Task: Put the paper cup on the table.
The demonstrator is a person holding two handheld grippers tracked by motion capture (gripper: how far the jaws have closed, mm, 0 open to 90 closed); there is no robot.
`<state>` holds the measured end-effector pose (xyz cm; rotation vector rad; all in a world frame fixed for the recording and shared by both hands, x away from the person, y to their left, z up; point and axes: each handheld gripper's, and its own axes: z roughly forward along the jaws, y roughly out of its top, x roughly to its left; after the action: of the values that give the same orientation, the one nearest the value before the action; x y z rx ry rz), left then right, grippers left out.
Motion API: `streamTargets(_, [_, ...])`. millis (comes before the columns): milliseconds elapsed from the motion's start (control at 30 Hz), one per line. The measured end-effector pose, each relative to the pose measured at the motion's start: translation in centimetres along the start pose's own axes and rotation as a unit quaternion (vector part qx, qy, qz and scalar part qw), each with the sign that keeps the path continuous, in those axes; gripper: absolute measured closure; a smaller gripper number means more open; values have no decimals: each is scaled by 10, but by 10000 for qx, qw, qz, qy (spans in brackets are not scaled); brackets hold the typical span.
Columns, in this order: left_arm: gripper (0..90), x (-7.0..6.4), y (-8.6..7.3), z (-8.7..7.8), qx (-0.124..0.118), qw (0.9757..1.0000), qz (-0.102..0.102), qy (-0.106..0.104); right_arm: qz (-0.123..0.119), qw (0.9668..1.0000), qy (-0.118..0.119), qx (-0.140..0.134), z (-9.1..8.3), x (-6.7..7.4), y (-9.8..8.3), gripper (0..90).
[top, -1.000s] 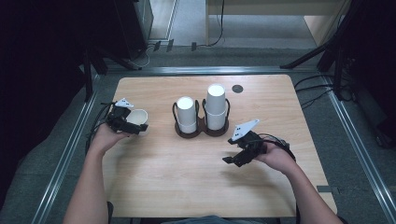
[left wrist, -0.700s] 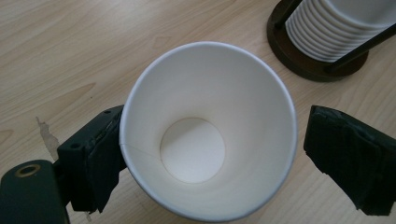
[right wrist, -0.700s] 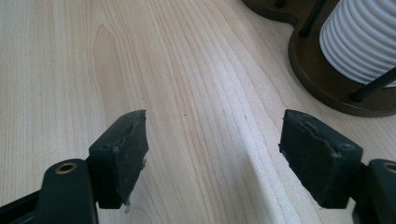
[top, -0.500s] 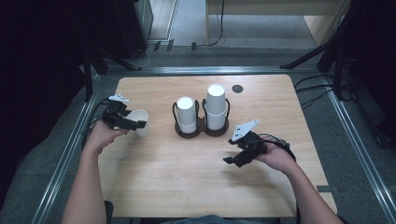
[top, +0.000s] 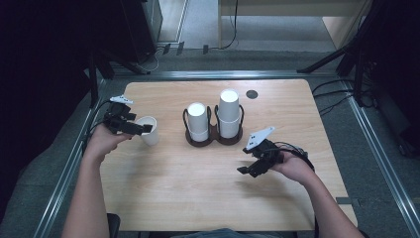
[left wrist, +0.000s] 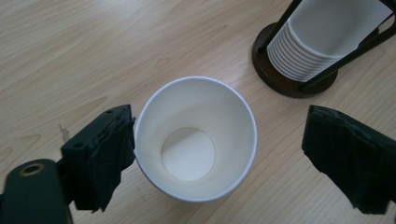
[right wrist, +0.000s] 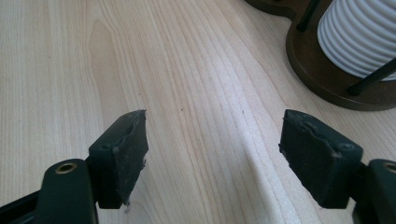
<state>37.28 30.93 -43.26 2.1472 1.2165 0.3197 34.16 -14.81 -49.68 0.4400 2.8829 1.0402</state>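
Observation:
A single white paper cup (top: 149, 130) (left wrist: 196, 140) stands upright and empty on the wooden table (top: 188, 198) at the left. My left gripper (top: 142, 128) (left wrist: 231, 154) hangs over it with the cup between its jaws. One pad (left wrist: 109, 158) touches the rim and the other pad (left wrist: 348, 156) stands well clear. The jaws have just been closing a little. My right gripper (top: 247, 171) (right wrist: 215, 154) hovers open over bare wood at the right, with nothing between its pads.
A dark two-ring cup holder (top: 194, 142) (right wrist: 322, 74) stands mid-table with a shorter stack of white cups (top: 197, 120) (left wrist: 327, 37) and a taller stack (top: 229, 113) (right wrist: 364, 32). A small black disc (top: 252, 93) lies behind it. Metal rails (top: 74, 163) edge the table.
The left hand has risen, lifting its gripper higher at the cup's rim, while the cup stays in place. The right hand and gripper have not moved.

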Motion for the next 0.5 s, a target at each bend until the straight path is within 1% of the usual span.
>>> streamTargets(33, [145, -1, 1, -1, -26, 10000, 30, 20, 2, 10000, 1, 5, 0, 0, 0, 234])
streamTargets(133, [146, -6, 3, -4, -89, 9999, 58, -62, 18, 10000, 14, 10, 0, 0, 0, 234])
streamTargets(267, [148, -14, 6, -4, -47, 9998, 122, -146, 17, 10000, 13, 3, -1, 0, 0, 234])
streamTargets(400, [150, -21, 8, -3, -25, 9995, 165, -279, -7, 9999, -28, -140, -5, 1, 2, 234])
streamTargets(467, [150, -26, 9, -3, -21, 9992, 226, -332, -23, 9999, -36, -160, -6, 2, 3, 234])
streamTargets(500, [150, -28, 10, -2, -23, 9991, 225, -352, -51, 9998, -45, -169, -6, 2, 3, 234])
